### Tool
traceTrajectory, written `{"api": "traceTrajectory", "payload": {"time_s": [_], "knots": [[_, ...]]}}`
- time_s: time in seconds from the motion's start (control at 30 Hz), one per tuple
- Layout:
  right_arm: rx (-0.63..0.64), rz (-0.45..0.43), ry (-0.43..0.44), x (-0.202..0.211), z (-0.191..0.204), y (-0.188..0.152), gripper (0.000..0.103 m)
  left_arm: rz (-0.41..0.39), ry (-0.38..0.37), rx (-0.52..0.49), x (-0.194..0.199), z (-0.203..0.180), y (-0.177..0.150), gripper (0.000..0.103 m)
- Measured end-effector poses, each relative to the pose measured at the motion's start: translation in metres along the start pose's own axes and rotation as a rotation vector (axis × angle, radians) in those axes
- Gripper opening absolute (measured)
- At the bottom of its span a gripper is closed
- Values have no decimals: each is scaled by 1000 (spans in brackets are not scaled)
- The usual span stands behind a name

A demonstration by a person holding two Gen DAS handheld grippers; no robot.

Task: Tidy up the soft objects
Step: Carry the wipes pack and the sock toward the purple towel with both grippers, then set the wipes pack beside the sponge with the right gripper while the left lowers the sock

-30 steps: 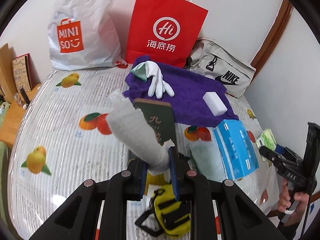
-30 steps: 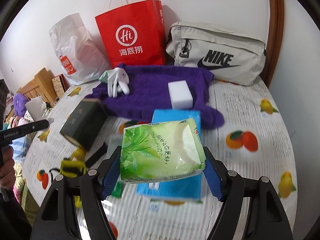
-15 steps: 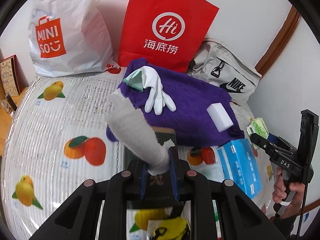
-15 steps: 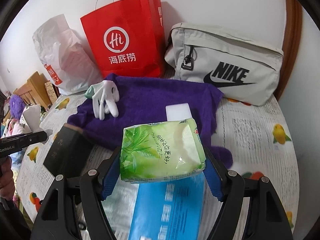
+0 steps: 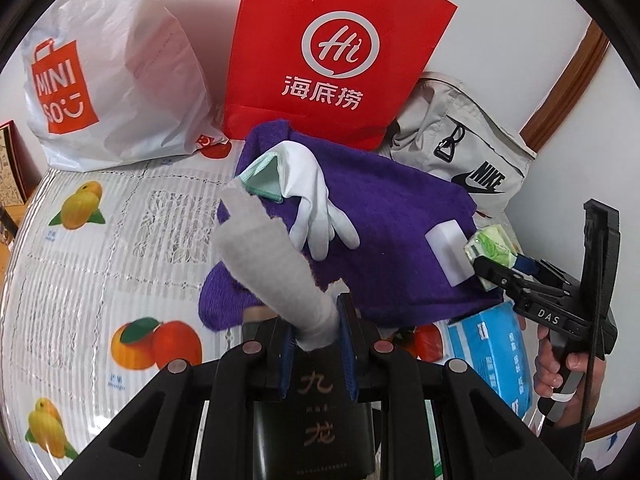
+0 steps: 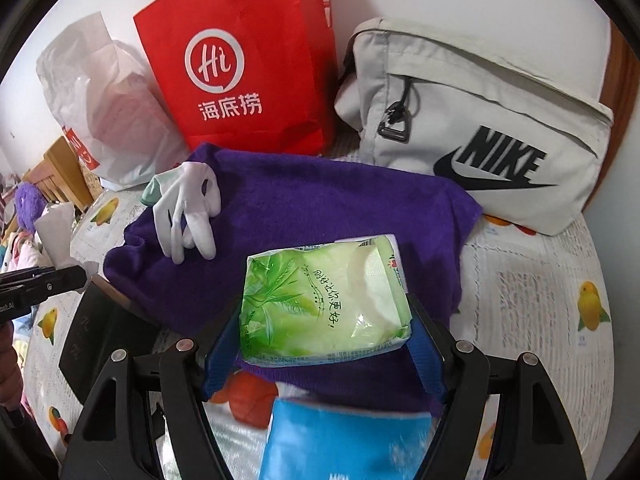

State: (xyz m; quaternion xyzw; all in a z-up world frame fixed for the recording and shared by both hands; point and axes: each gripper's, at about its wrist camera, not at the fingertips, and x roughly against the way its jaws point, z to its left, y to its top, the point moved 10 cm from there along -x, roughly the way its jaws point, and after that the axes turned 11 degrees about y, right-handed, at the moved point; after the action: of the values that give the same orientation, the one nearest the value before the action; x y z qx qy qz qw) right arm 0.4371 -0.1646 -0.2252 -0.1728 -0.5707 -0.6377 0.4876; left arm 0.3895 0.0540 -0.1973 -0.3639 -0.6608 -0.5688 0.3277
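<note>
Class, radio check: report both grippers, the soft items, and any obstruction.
Left gripper shut on grey cloth. Right gripper shut on tissue pack. Both over purple towel; glove and sponge on it.

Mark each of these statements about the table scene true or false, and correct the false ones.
1. The left tool is shut on a grey felt-like cloth. True.
2. The right tool is empty. False: it is shut on a green tissue pack.
3. A white glove lies on the purple towel. True.
4. The red paper bag lies flat on the towel. False: it stands upright behind the towel, against the wall.
5. A white sponge block rests on the purple towel. True.
6. The grey Nike bag stands left of the red bag. False: it is to its right.
</note>
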Motion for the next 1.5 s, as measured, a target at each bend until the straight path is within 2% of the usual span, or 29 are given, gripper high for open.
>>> {"api": "traceTrajectory", "payload": {"time_s": [0.17,0.3,0.57,0.77,1.07,1.33,1.37,1.43,1.5], "knots": [[47,51,-16,-21,5,4,75,11,-6,-6,-10,-2,8,19],[28,86,-84,-34,-8,6,75,28,-16,-10,-19,-4,12,19],[32,137,-55,-46,-11,0,76,66,-54,-26,-39,-16,22,19],[13,146,-28,-47,-14,-2,83,89,-54,-30,-52,-20,26,19],[-8,72,29,-24,-6,8,87,110,-85,-29,-64,-31,29,19],[-30,23,45,-2,-4,5,87,160,-70,-36,-82,-35,24,20],[-32,23,41,0,-5,4,87,170,-65,-38,-83,-35,23,22],[-36,23,38,1,-5,1,87,180,-58,-42,-85,-36,21,33],[-41,17,42,3,-5,-1,87,182,-41,-41,-83,-36,20,62]]}}
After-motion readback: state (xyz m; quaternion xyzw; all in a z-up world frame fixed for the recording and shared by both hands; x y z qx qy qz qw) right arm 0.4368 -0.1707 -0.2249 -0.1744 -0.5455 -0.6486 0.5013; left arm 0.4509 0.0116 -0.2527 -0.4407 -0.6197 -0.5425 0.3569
